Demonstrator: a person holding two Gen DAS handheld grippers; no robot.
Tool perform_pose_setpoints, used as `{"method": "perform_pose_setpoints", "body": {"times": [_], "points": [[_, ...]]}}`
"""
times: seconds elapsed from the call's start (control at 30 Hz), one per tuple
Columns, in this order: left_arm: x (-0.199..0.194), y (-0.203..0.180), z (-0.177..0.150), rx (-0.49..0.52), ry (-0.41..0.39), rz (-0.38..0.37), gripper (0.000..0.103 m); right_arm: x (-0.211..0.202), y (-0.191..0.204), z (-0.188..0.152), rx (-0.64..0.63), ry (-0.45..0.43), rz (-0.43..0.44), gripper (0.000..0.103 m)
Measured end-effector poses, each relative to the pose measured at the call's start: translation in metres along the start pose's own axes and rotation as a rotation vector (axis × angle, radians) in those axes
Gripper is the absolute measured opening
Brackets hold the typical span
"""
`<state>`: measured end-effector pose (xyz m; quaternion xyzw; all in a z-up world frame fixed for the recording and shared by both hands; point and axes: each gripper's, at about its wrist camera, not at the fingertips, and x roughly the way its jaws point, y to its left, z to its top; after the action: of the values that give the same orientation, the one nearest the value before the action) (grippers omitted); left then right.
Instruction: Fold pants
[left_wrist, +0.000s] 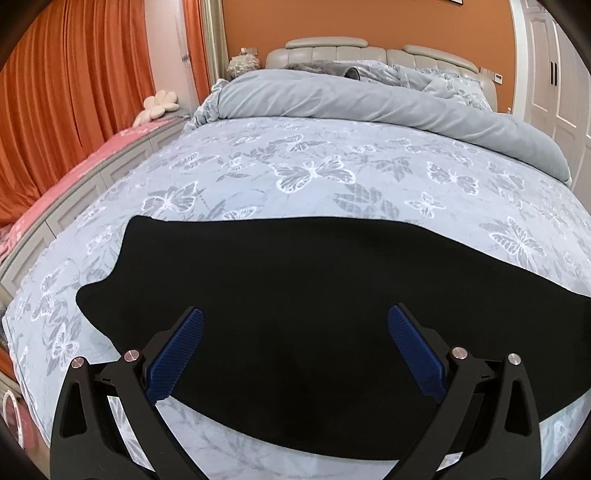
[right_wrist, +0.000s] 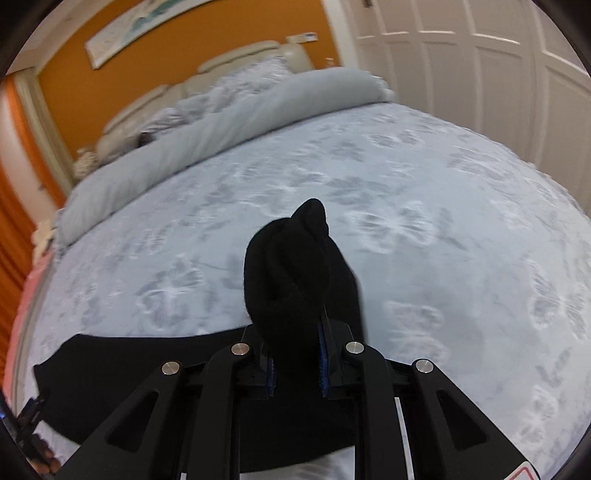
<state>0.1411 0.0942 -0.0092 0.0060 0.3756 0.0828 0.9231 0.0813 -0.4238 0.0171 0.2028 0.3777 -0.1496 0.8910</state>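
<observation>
The black pants (left_wrist: 295, 314) lie spread flat across the near part of the bed (left_wrist: 332, 166), on its butterfly-print cover, a broad soft surface that gives room to fold. The right gripper (right_wrist: 297, 354) has its fingers clamped on a bunched end of the pants, which sticks up past the fingertips in a rumpled lump; pinching it so lets that end be carried over the rest, likely to make a fold. The left gripper (left_wrist: 295, 354) hovers above the flat cloth with its fingers wide apart and nothing between them, probably ready to pin or smooth the fabric.
</observation>
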Motion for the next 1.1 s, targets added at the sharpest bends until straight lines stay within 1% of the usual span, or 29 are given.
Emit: {"method": "perform_pose_setpoints", "body": {"times": [0.07, 0.13, 0.23, 0.27, 0.33, 0.4, 0.43, 0.47, 0.5, 0.57, 0.63, 0.67, 0.7, 0.73, 0.77, 0.8, 0.83, 0.87, 0.93, 0.97, 1.07, 1.1], "points": [[0.001, 0.002, 0.001, -0.01, 0.01, -0.011, 0.098, -0.002, -0.02, -0.001, -0.002, -0.003, -0.095, 0.017], [0.001, 0.0, 0.001, -0.017, 0.017, -0.03, 0.098, -0.004, -0.043, -0.003, 0.028, 0.008, -0.138, 0.017], [-0.003, -0.01, -0.001, 0.012, 0.01, -0.043, 0.098, 0.002, -0.079, -0.007, 0.082, 0.046, -0.155, 0.018], [-0.005, -0.016, -0.003, 0.036, 0.006, -0.048, 0.098, 0.004, -0.085, -0.01, 0.092, 0.059, -0.151, 0.021], [-0.008, -0.026, -0.008, 0.072, 0.003, -0.06, 0.098, 0.017, -0.097, -0.016, 0.103, 0.113, -0.143, 0.024], [-0.012, -0.037, -0.013, 0.114, -0.002, -0.075, 0.098, 0.03, -0.106, -0.021, 0.094, 0.144, -0.174, 0.04], [-0.013, -0.041, -0.015, 0.128, -0.002, -0.081, 0.098, 0.033, -0.107, -0.023, 0.085, 0.154, -0.188, 0.061], [-0.014, -0.046, -0.018, 0.144, 0.0, -0.095, 0.098, 0.037, -0.11, -0.024, 0.08, 0.158, -0.201, 0.073], [-0.015, -0.051, -0.02, 0.155, 0.005, -0.113, 0.098, 0.041, -0.114, -0.025, 0.075, 0.156, -0.204, 0.074], [-0.016, -0.058, -0.024, 0.166, 0.011, -0.134, 0.098, 0.047, -0.117, -0.026, 0.082, 0.164, -0.19, 0.074], [-0.017, -0.065, -0.027, 0.186, 0.009, -0.137, 0.098, 0.05, -0.124, -0.027, 0.124, 0.153, -0.152, 0.074], [-0.017, -0.068, -0.027, 0.196, 0.006, -0.135, 0.098, 0.05, -0.127, -0.027, 0.139, 0.141, -0.138, 0.069], [-0.016, -0.07, -0.028, 0.202, 0.006, -0.134, 0.098, 0.049, -0.127, -0.026, 0.146, 0.131, -0.134, 0.061], [-0.015, -0.071, -0.028, 0.204, 0.009, -0.133, 0.098, 0.049, -0.127, -0.024, 0.157, 0.125, -0.116, 0.034], [-0.014, -0.071, -0.028, 0.203, 0.012, -0.133, 0.098, 0.048, -0.127, -0.022, 0.186, 0.122, -0.07, 0.017], [-0.013, -0.071, -0.027, 0.199, 0.016, -0.13, 0.098, 0.043, -0.123, -0.019, 0.206, 0.104, -0.049, 0.017], [-0.012, -0.07, -0.026, 0.193, 0.02, -0.128, 0.098, 0.036, -0.112, -0.014, 0.2, 0.069, -0.047, 0.017], [-0.011, -0.069, -0.025, 0.189, 0.023, -0.129, 0.098, 0.023, -0.092, -0.005, 0.16, 0.024, -0.014, 0.017], [-0.012, -0.065, -0.022, 0.168, 0.022, -0.13, 0.098, 0.0, -0.052, 0.004, 0.095, -0.039, 0.065, 0.017], [-0.013, -0.063, -0.02, 0.159, 0.019, -0.13, 0.098, -0.014, -0.018, 0.008, 0.032, -0.069, 0.126, 0.017], [-0.014, -0.051, -0.015, 0.122, 0.014, -0.123, 0.098, -0.034, 0.065, 0.001, -0.128, -0.081, 0.243, 0.017], [-0.015, -0.044, -0.012, 0.1, 0.016, -0.125, 0.098, -0.037, 0.107, -0.01, -0.208, -0.061, 0.296, 0.017]]}}
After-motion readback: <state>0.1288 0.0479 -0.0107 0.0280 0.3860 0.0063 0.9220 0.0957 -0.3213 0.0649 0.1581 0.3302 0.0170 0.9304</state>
